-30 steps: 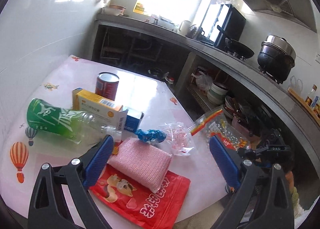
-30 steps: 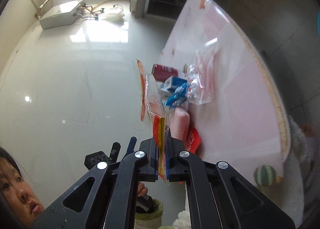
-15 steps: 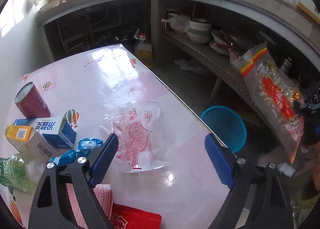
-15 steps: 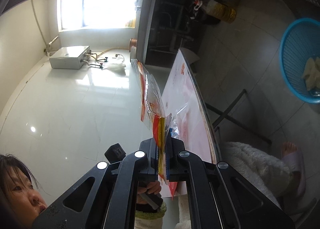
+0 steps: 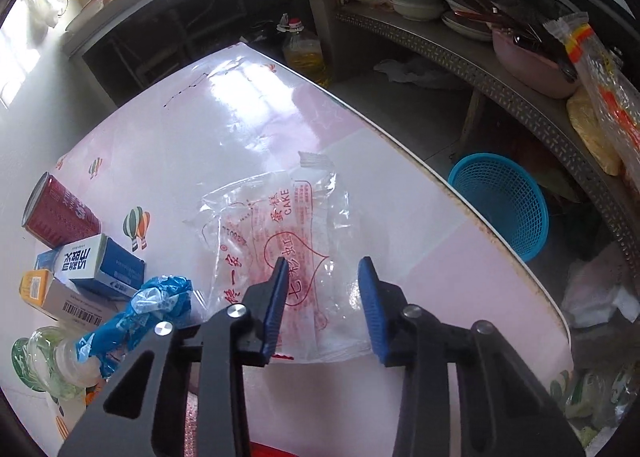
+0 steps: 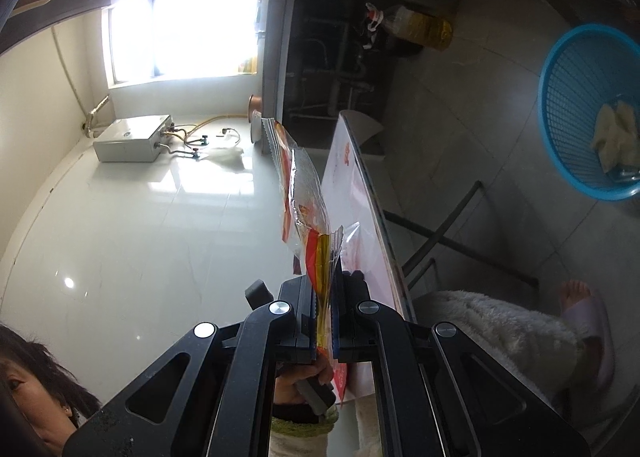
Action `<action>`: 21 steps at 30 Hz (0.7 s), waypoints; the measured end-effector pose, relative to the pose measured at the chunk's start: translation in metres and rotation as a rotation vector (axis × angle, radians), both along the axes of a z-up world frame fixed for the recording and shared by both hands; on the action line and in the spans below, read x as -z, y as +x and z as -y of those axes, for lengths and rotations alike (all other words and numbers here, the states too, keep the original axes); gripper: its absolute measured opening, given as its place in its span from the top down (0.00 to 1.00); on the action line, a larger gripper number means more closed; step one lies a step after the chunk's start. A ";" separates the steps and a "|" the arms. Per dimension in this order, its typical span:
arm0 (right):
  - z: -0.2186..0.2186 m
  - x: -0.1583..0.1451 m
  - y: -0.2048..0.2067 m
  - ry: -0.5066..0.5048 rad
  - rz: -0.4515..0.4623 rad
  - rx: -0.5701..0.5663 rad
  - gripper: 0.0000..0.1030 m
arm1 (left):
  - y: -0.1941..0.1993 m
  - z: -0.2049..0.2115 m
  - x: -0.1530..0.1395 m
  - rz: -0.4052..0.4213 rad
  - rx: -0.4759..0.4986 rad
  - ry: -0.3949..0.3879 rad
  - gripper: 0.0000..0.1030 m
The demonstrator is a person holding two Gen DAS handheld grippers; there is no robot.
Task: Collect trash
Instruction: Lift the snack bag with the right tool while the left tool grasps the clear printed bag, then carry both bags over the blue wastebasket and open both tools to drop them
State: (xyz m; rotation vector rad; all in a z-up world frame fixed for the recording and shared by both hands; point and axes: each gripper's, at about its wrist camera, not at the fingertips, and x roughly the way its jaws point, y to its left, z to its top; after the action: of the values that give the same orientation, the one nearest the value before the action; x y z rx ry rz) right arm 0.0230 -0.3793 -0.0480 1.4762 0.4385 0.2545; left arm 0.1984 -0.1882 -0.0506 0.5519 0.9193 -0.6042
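The left tool (image 5: 323, 289), jaws just narrowing yet not pressing, straddles the clear cake wrapper (image 5: 280, 249) lying flat on the pink desk (image 5: 420, 257), while the right tool (image 6: 325, 313) stays clenched on a red-and-yellow snack bag (image 6: 308, 213).

Two wrist fisheyes, one steep over the table, one rolled sideways by its edge.

Left wrist view: looks steeply down along its own fingers (image 5: 280, 297), close over the pink table (image 5: 248, 113); a clear wrapper (image 5: 280, 225) lies right under the lens, and shelves and floor curve round the upper right. Right wrist view: about level, rolled on its side, so the table (image 6: 352, 193) shows edge-on as a thin slab and the wall fills the left. Both views share the blue basket (image 5: 500, 205) (image 6: 580, 105) on the floor, the oil bottle (image 5: 304, 53) (image 6: 416, 27) and the red-and-yellow bag (image 5: 600, 73) (image 6: 304, 209).
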 end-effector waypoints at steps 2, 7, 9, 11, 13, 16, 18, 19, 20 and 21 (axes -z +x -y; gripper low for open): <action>-0.001 -0.001 -0.001 -0.001 0.000 0.003 0.96 | 0.000 -0.003 -0.001 0.003 0.000 -0.001 0.84; 0.000 0.000 -0.003 0.008 -0.002 0.009 0.96 | -0.005 -0.008 -0.010 0.048 -0.007 -0.015 0.98; 0.001 0.001 -0.005 0.012 0.000 0.012 0.96 | -0.005 -0.009 -0.016 0.060 -0.008 -0.030 0.99; 0.002 0.002 -0.007 0.014 0.002 0.016 0.96 | -0.006 -0.012 -0.022 0.070 -0.012 -0.047 0.99; 0.002 0.001 -0.008 0.014 0.004 0.019 0.96 | -0.008 -0.014 -0.027 0.082 -0.014 -0.062 1.00; 0.003 0.002 -0.009 0.015 0.006 0.021 0.96 | -0.014 -0.018 -0.037 0.110 -0.012 -0.081 1.00; 0.003 0.002 -0.009 0.010 0.006 0.023 0.96 | -0.018 -0.020 -0.046 0.127 -0.010 -0.096 1.00; 0.003 0.002 -0.010 0.009 0.006 0.024 0.96 | -0.020 -0.021 -0.050 0.134 -0.008 -0.105 1.00; 0.004 0.002 -0.010 0.009 0.006 0.026 0.96 | -0.022 -0.021 -0.054 0.143 -0.005 -0.115 1.00; 0.004 0.002 -0.011 0.008 0.007 0.028 0.96 | -0.024 -0.021 -0.060 0.152 -0.002 -0.124 1.00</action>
State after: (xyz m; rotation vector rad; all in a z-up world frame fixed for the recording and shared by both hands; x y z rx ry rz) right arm 0.0124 -0.3831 -0.0496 1.4877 0.4114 0.2398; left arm 0.1740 -0.1674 0.0089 0.4785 0.7338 -0.6048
